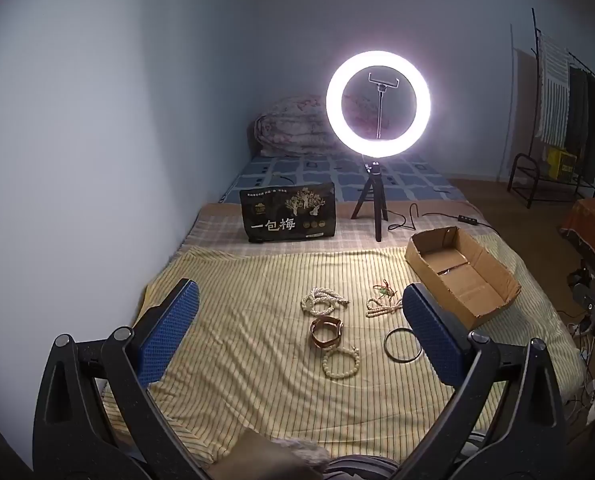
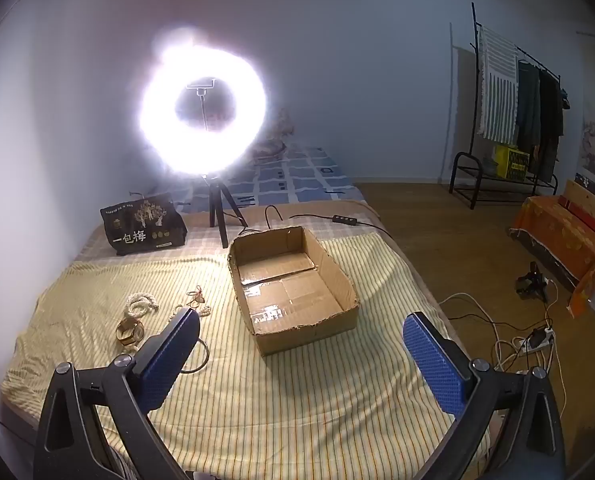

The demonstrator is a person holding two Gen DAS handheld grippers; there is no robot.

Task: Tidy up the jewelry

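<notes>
Several pieces of jewelry lie on a yellow striped cloth point(image 1: 233, 288): a coiled white bead necklace point(image 1: 322, 301), a brown bangle point(image 1: 326, 332), a white bead bracelet point(image 1: 340, 363), a dark ring bangle point(image 1: 402, 343), a small bead strand point(image 1: 381, 307) and a red-green charm point(image 1: 384, 290). An empty open cardboard box point(image 2: 293, 284) stands to their right. My left gripper point(image 1: 301, 300) hovers open above the jewelry, holding nothing. My right gripper point(image 2: 301, 328) is open over the box's near edge, its left finger point(image 2: 169, 356) covering part of the ring bangle point(image 2: 199, 356).
A lit ring light on a small tripod point(image 1: 377, 104) stands at the back of the bed, next to a black printed bag point(image 1: 288, 212). Its cable and switch point(image 2: 343, 219) trail behind the box. Right of the bed are wood floor, cables point(image 2: 509, 340) and a clothes rack point(image 2: 509, 108).
</notes>
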